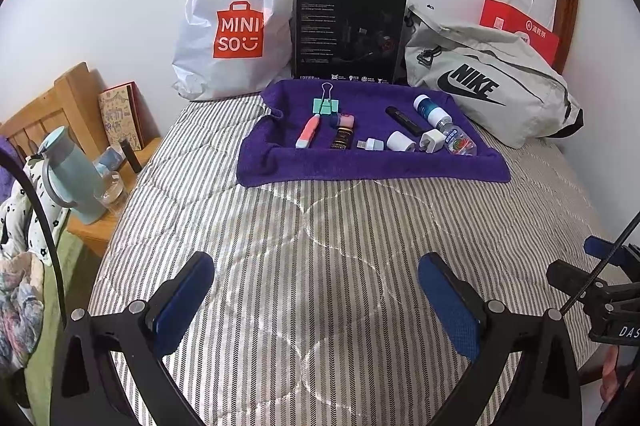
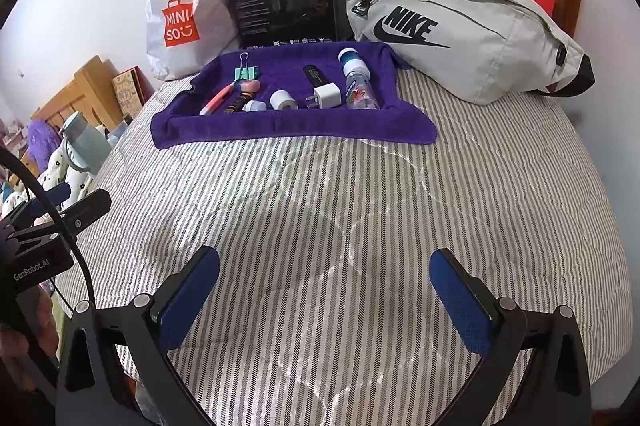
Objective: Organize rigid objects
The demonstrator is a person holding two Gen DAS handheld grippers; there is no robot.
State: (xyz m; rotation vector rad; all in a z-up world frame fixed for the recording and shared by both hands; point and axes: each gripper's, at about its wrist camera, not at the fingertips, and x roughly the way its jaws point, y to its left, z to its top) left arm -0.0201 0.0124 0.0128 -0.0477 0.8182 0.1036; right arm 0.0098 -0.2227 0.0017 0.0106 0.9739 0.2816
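Left gripper: jaws spread wide, nothing between the blue pads – it hangs over the striped quilt, well short of the towel.
Right gripper: jaws also wide and empty, over the same quilt; its black frame shows at the right edge of the left wrist view.
Purple towel: spread flat at the far end of the quilt, with all the small items on it.
Left end of the towel: a mint binder clip, a pink-and-white pen-like tool and a dark small bottle – close together.
Middle: a small white adapter, a white cylinder plug, a black stick.
Right end: a white charger cube just beside a clear small bottle, with a white-and-blue bottle behind.
Behind the towel: a white Miniso bag, a black Hecate box, a grey Nike bag, a red paper bag.
Far left: a wooden nightstand with a pale blue flask.
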